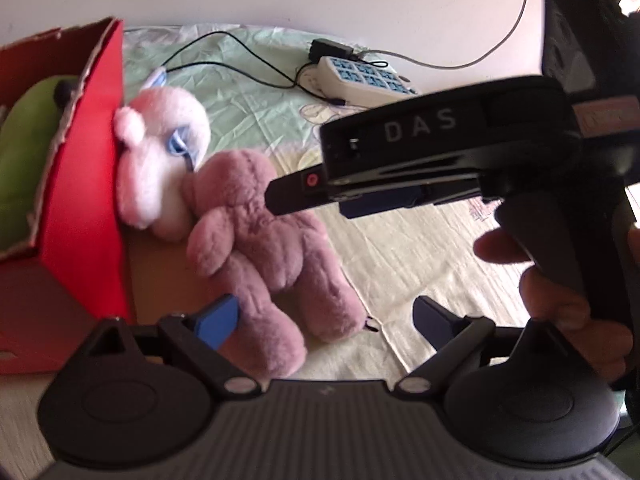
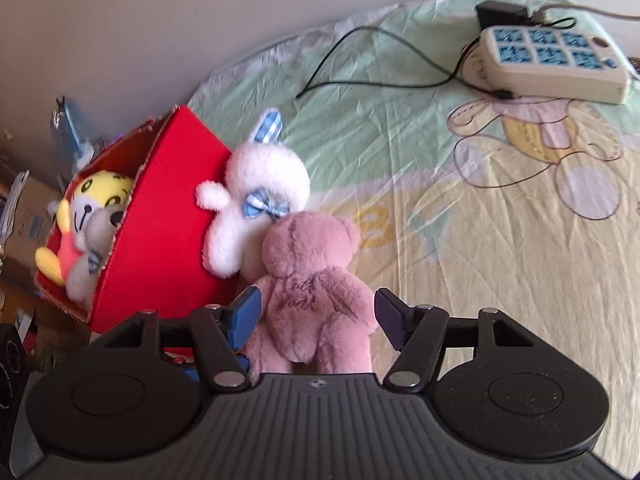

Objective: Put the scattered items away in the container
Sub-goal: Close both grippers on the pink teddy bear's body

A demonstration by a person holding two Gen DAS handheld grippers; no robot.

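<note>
A pink plush bear [image 2: 312, 272] lies face down on the bedsheet, its head against a white bunny plush [image 2: 256, 208] that leans on the red cardboard box [image 2: 168, 220]. My right gripper [image 2: 318, 316] is open, and the bear's lower body lies between its fingers without being pinched. In the left wrist view my left gripper [image 1: 326, 320] is open too, low over the bear [image 1: 272, 248], with one bear leg beside its left finger [image 1: 220, 320]. The right gripper [image 1: 316, 200] reaches in from the right above the bear. The box [image 1: 92, 184] stands to the left, next to the bunny [image 1: 160, 168].
The box holds a yellow tiger plush [image 2: 96, 200], a grey-white plush [image 2: 92, 256] and a green plush [image 1: 28, 160]. A power strip [image 2: 552, 60] with an adapter and black cables lies at the far side of the sheet. A hand [image 1: 560, 300] holds the right gripper's handle.
</note>
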